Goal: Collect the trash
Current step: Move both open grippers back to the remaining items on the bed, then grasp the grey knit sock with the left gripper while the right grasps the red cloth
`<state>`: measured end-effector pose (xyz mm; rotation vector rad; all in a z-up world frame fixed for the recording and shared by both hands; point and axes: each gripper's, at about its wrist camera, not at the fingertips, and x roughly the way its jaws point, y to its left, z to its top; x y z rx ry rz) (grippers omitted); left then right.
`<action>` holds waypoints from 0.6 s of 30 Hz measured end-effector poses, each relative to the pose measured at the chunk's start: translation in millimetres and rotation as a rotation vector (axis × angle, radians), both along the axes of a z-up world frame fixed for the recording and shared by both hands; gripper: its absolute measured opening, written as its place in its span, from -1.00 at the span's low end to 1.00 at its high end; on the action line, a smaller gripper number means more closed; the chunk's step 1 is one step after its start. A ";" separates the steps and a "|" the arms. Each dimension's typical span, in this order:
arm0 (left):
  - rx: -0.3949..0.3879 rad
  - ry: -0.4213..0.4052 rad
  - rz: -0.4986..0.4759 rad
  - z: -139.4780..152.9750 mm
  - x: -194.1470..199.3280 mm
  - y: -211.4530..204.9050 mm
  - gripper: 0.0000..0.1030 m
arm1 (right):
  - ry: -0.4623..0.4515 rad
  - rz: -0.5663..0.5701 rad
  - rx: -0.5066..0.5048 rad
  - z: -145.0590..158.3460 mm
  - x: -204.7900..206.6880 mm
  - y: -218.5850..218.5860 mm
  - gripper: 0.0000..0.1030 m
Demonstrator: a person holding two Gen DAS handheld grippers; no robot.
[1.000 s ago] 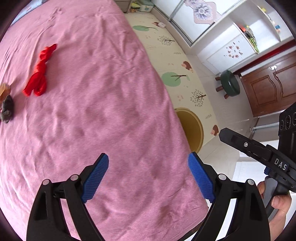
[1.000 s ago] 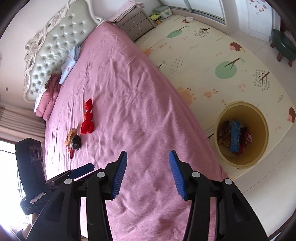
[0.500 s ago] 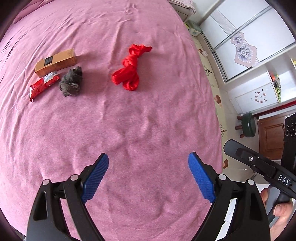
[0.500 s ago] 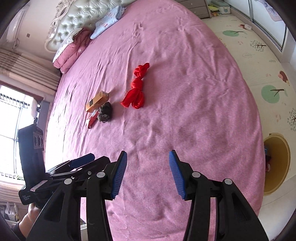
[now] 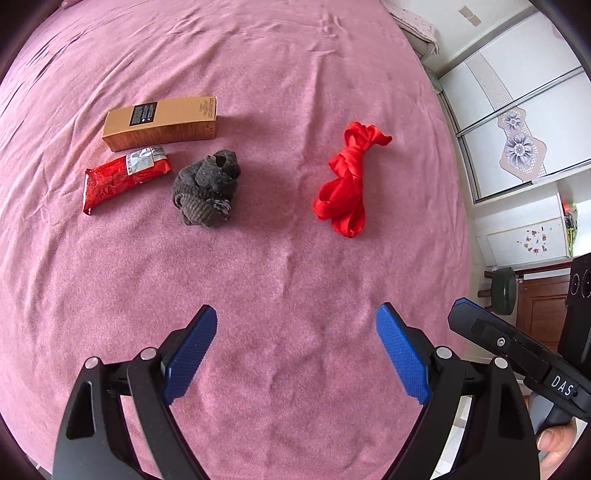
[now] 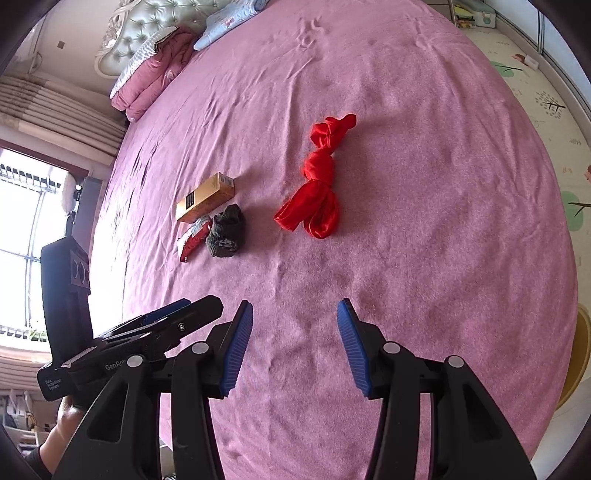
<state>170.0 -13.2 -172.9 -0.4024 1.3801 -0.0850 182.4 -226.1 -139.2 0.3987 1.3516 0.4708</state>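
Pink bed (image 5: 295,295) beside a patterned floor mat (image 6: 546,103). Red wrapper (image 5: 125,177), brown box (image 5: 162,122), grey sock (image 5: 207,192) and red ribbon (image 5: 347,184) lie mid-bed. Left hand-held gripper (image 5: 295,350) spread wide, right hand-held gripper (image 6: 293,343) half-spread; both empty, touching nothing.

**Background: bedroom, non-task items**

Pink bedspread (image 6: 424,229) fills both views, wrinkled. Tufted headboard (image 6: 162,18) at 11 o'clock in right wrist view, folded pink quilt (image 6: 147,85) and pale blue pillow (image 6: 229,18) below it. Tree-print play mat (image 6: 546,122) at 2 o'clock. Left wrist view: dark green stool (image 5: 502,290) at 3 o'clock, white sliding wardrobe (image 5: 517,122) at 2 o'clock.
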 end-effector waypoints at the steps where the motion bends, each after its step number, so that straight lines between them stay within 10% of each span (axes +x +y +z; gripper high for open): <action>1: -0.001 0.004 0.005 -3.8 5.2 3.3 0.70 | 0.004 -0.001 0.000 -3.4 5.0 2.8 -0.08; 18: 0.011 0.113 0.201 -80.9 87.6 53.0 0.67 | 0.029 0.002 -0.033 -53.5 79.0 31.3 -0.02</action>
